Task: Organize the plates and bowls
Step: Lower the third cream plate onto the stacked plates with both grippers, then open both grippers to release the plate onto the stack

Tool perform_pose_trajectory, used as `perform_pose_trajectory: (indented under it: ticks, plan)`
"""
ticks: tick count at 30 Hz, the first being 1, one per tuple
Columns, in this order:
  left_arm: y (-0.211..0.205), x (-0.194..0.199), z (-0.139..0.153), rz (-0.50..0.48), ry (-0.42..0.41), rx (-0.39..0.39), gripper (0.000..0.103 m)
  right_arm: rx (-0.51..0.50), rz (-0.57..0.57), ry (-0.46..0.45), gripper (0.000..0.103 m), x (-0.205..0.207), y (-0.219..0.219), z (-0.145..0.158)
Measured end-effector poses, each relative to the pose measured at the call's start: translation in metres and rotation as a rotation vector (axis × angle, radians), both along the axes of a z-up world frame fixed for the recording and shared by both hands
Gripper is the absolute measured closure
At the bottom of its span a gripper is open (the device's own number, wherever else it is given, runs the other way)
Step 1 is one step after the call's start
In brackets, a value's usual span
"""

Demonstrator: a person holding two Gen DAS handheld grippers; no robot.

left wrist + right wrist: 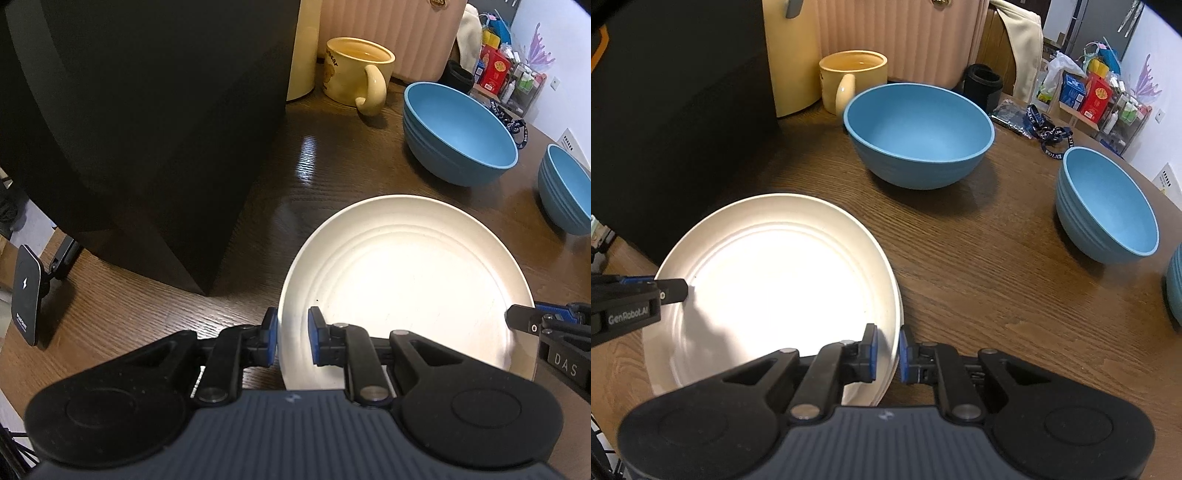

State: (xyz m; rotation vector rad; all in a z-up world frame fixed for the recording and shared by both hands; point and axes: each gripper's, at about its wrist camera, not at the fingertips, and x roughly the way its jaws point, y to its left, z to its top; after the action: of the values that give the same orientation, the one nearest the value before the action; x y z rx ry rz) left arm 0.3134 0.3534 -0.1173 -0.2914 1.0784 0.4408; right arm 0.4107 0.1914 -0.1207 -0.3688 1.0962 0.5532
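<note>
Two tools grip one cream plate on the brown tabletop. Left of the plate stands a big black box. Beyond the plate sits the large blue bowl; a smaller blue bowl lies well to the plate's right. Behind the large bowl, farther from the plate, stands a yellow mug. The left tool is nearly closed, its blue pads straddling the plate's left rim. The right tool is likewise nearly closed on the right rim, where a second rim shows just underneath, so the plate may top a stack.
</note>
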Motion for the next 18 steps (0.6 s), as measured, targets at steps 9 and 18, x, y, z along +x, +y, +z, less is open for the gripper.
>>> perform_pose_trajectory:
  ticks: [9,18]
  plan:
    - [-0.0003,0.0012,-0.0024,-0.005,0.000,0.007,0.086,0.000,-0.006,0.000,0.092,-0.0001,0.0006,-0.0004]
    - [0.0005,-0.0043,0.0071,-0.002,-0.032,0.011,0.064,0.031,-0.024,0.005,0.076,0.0032,-0.0028,0.0011]
